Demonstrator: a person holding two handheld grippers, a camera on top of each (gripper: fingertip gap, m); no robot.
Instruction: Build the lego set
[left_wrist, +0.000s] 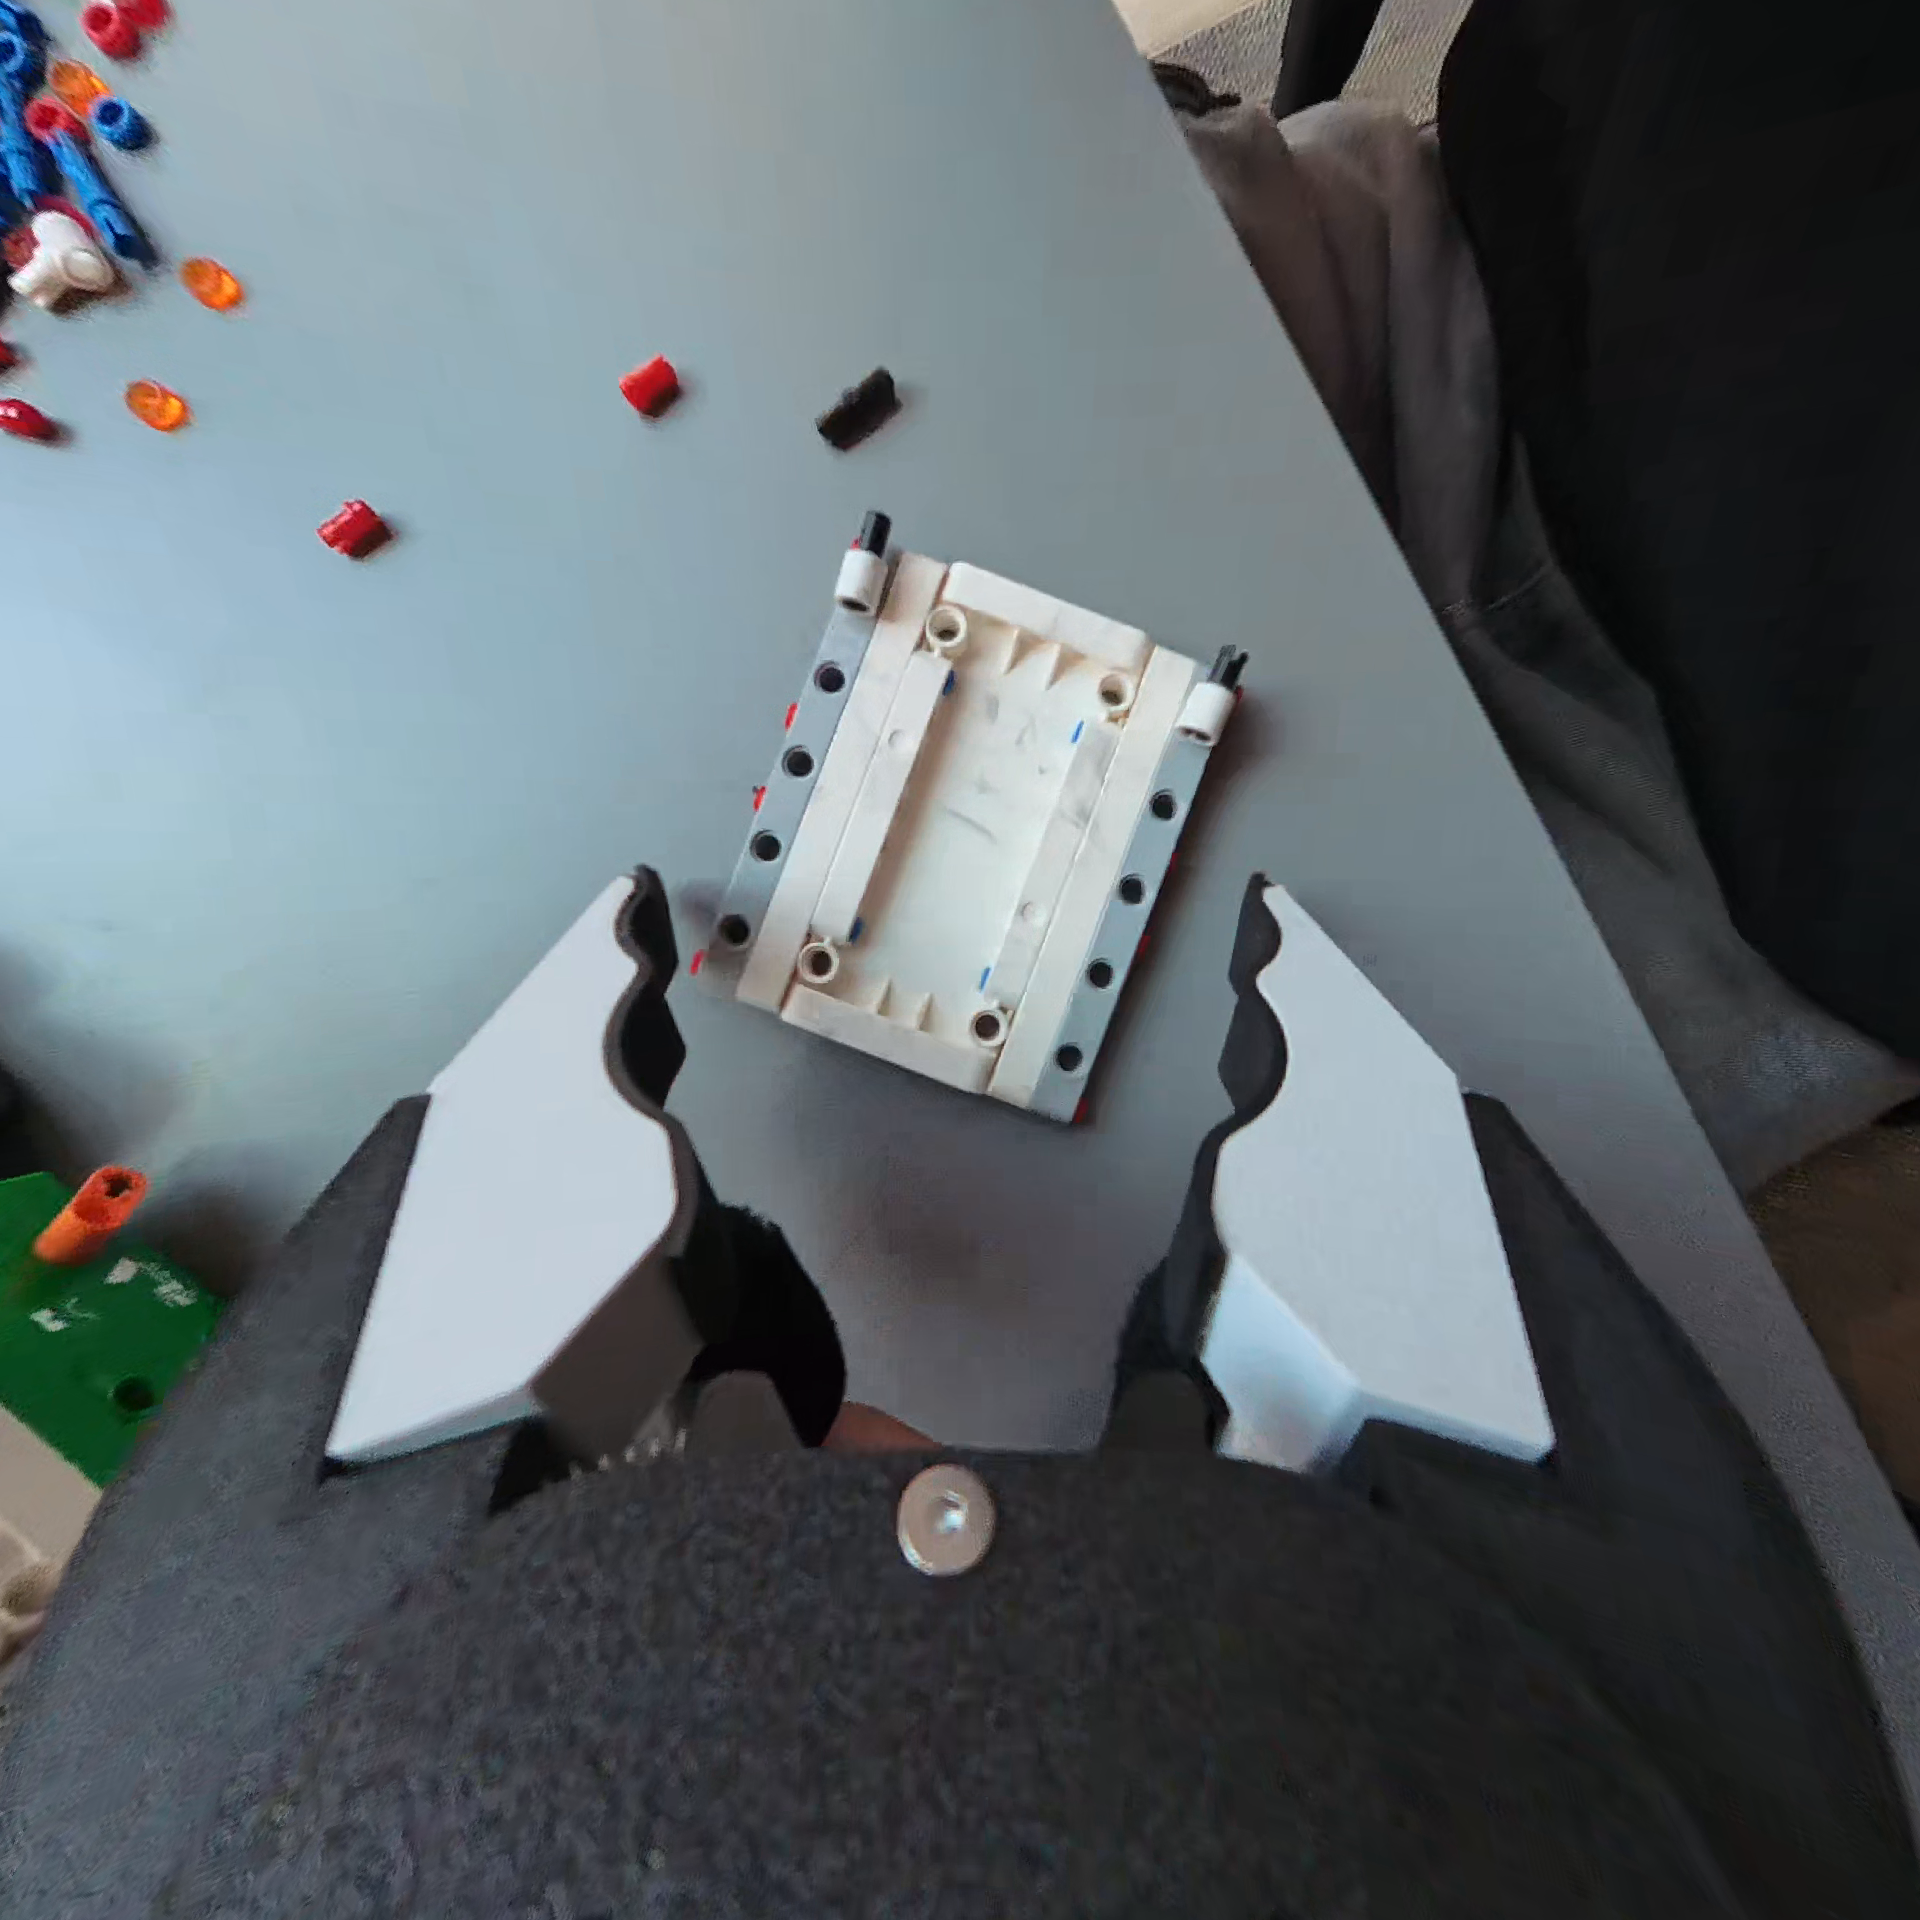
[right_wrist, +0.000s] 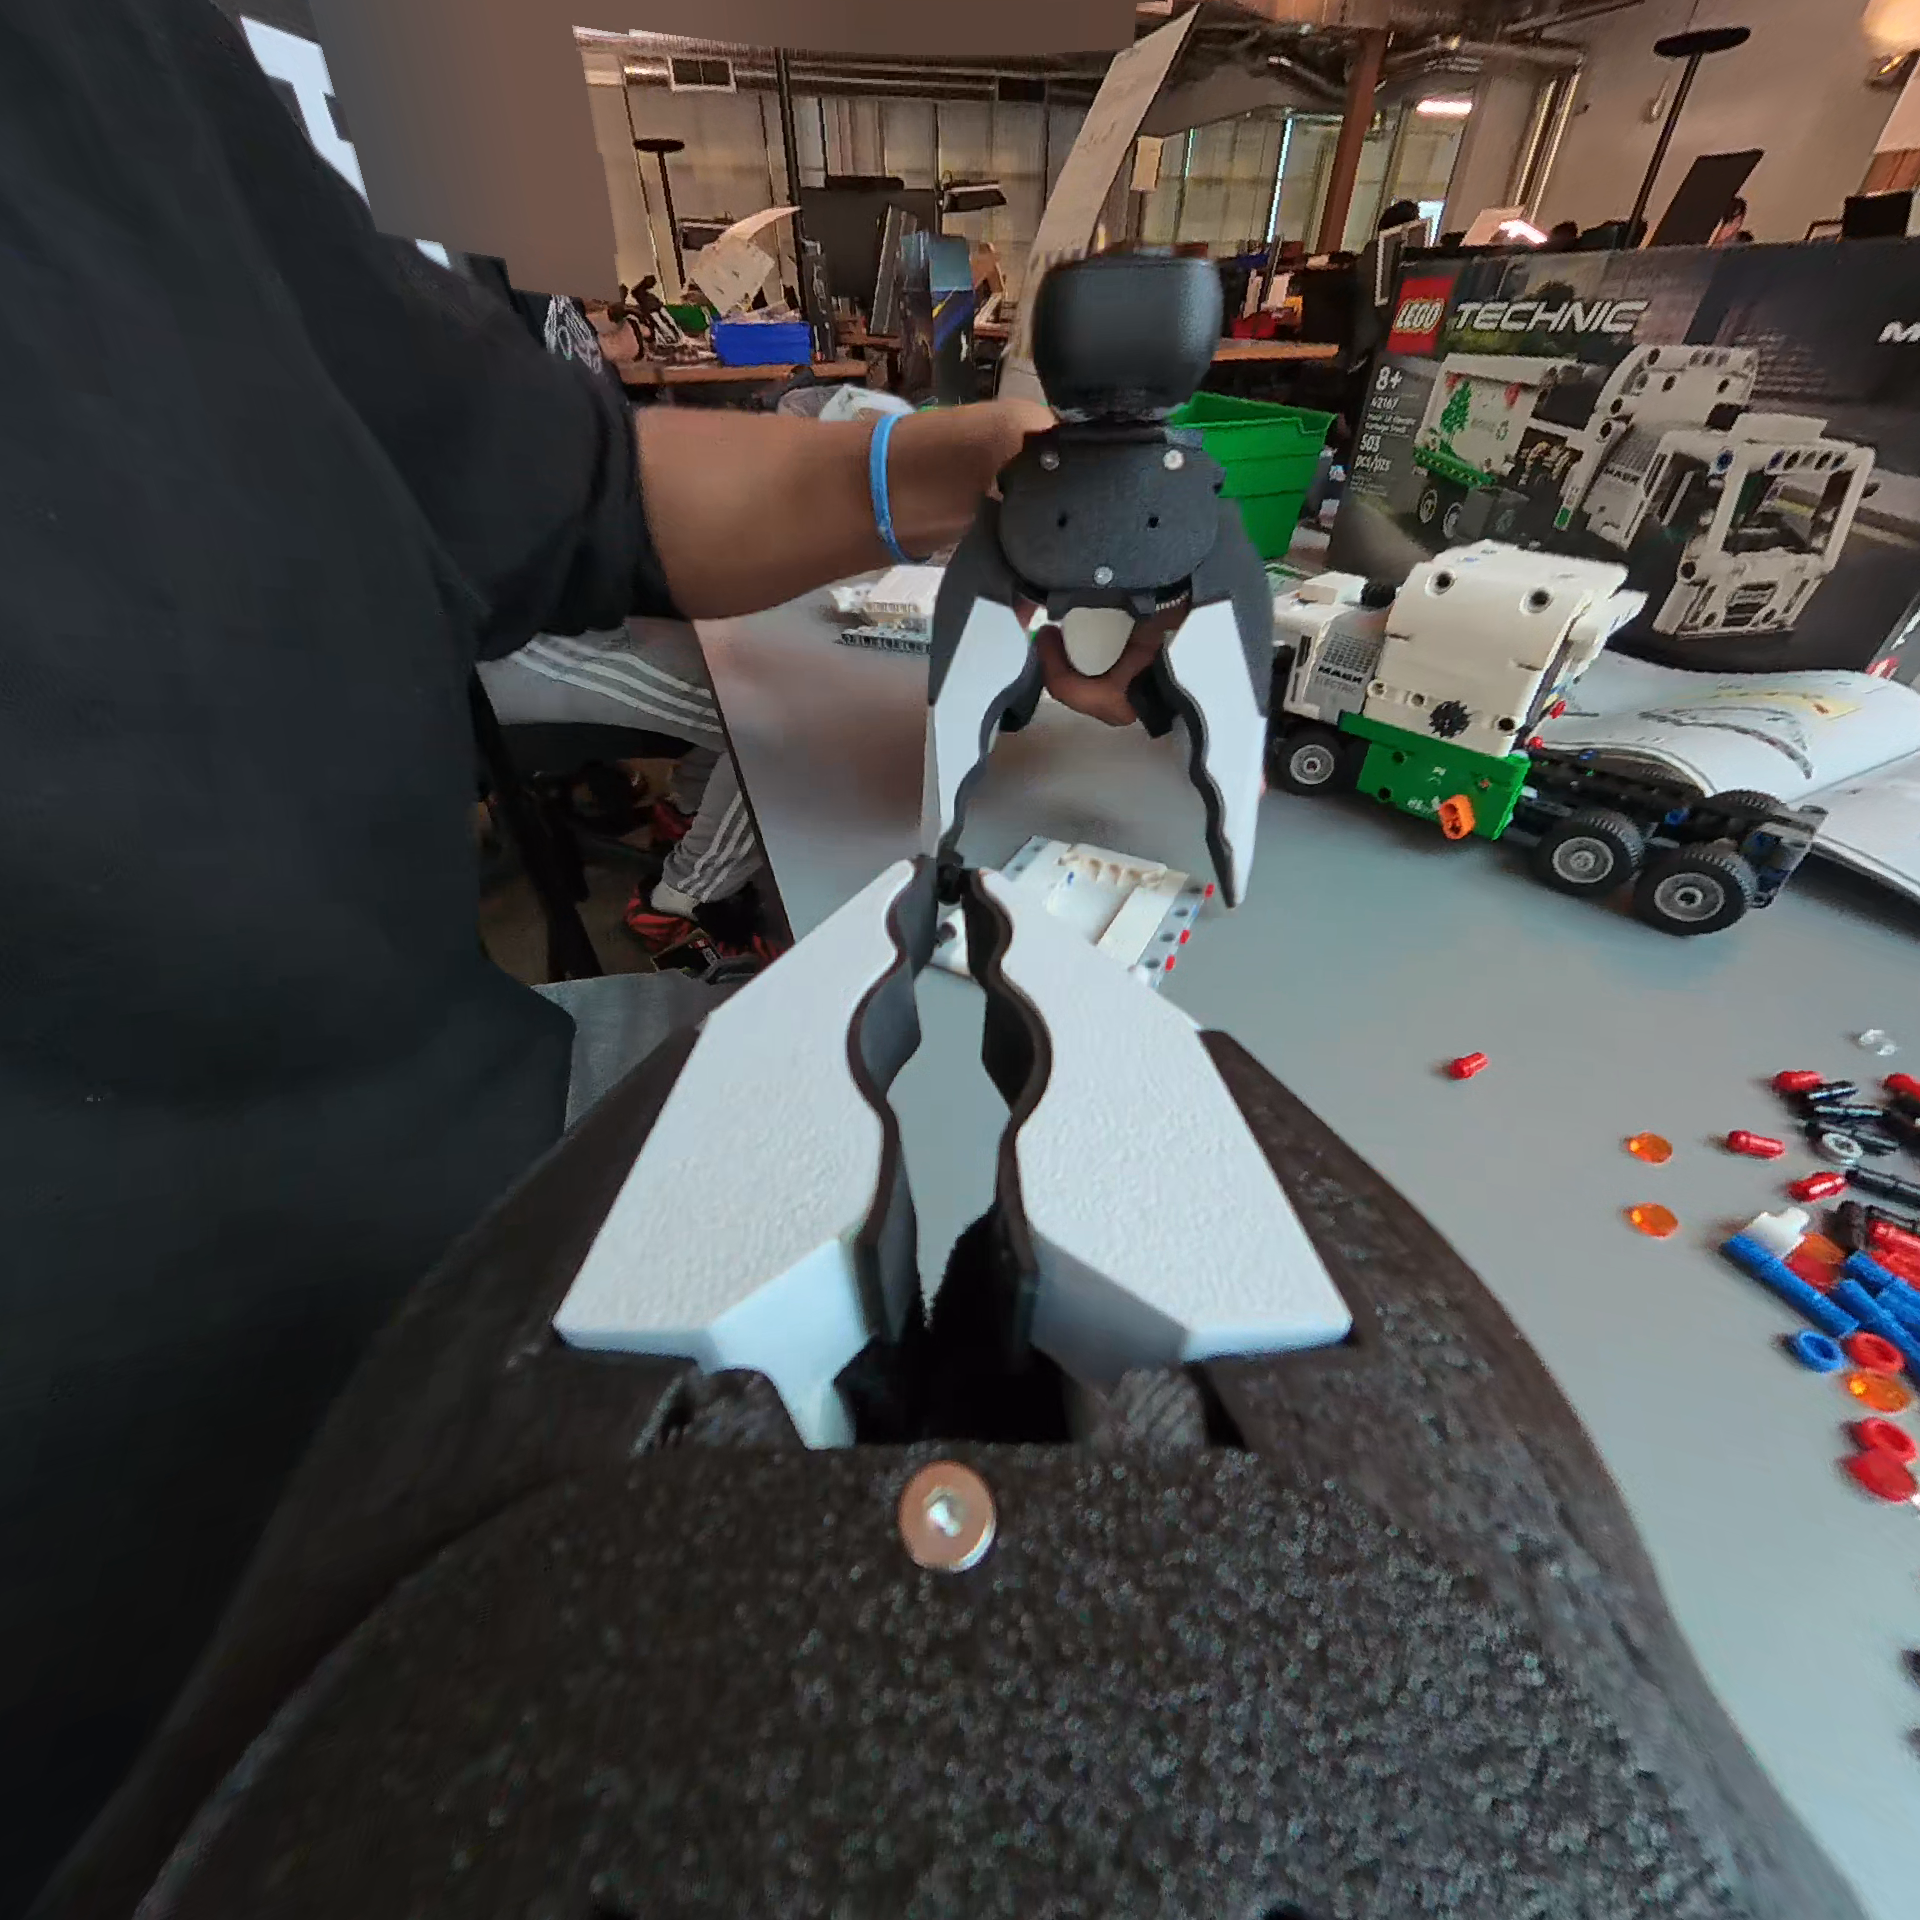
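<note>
A flat white panel (left_wrist: 966, 842) lies on the grey counter (left_wrist: 468, 727) at the centre of the left wrist view, its ribbed underside up. Grey strips with round holes run along its two long edges, a small white sleeve with a black pin sits at each upper corner, and red pegs peek out at the sides. The left tongs (left_wrist: 951, 899) hang over its lower end, spread wide and gripping nothing. In the right wrist view the right tongs (right_wrist: 948, 883) are nearly closed, their tips at the near corner of the panel (right_wrist: 1117, 899); something small and dark sits between the tips, but I cannot tell what it is. A part-built white and green truck (right_wrist: 1455, 707) stands at upper right before its box (right_wrist: 1662, 436), and loose red, blue and orange pieces (right_wrist: 1829, 1247) lie at the right edge.
</note>
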